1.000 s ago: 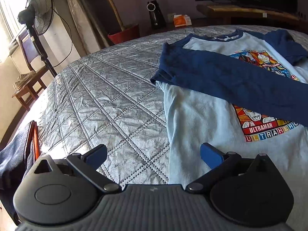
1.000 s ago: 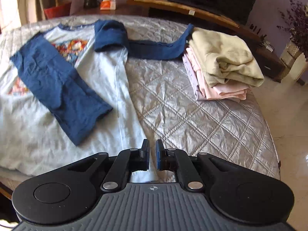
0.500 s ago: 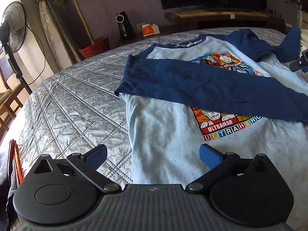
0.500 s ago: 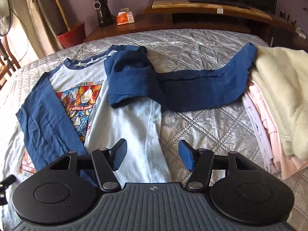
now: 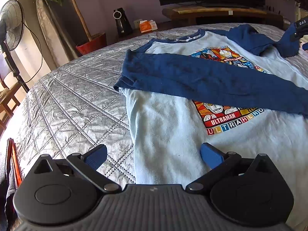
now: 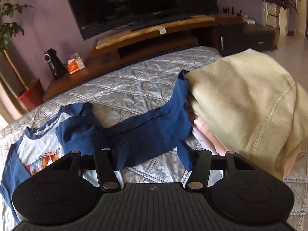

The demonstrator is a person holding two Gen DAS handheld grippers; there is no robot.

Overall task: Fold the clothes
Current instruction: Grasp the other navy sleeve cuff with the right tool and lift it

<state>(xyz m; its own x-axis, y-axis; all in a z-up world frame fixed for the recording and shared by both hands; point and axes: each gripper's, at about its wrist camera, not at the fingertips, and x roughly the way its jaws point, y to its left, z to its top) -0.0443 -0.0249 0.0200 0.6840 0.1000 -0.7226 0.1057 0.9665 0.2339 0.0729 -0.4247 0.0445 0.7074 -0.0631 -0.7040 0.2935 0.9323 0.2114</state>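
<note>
Both fingers wide | left gripper point(image 5: 153, 156) over shirt point(image 5: 173, 134) hem edge | right gripper point(image 6: 153, 156) straddling sleeve point(image 6: 150, 130)

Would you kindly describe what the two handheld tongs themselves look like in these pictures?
Both look alike. The left tongs and the right tongs have a dark grey ribbed body with a small pale logo, flanked by two round black discs. Black linkage bars with silver pivot pins carry the fingers, faced with blue textured pads. No cables or sleeves show.
</note>
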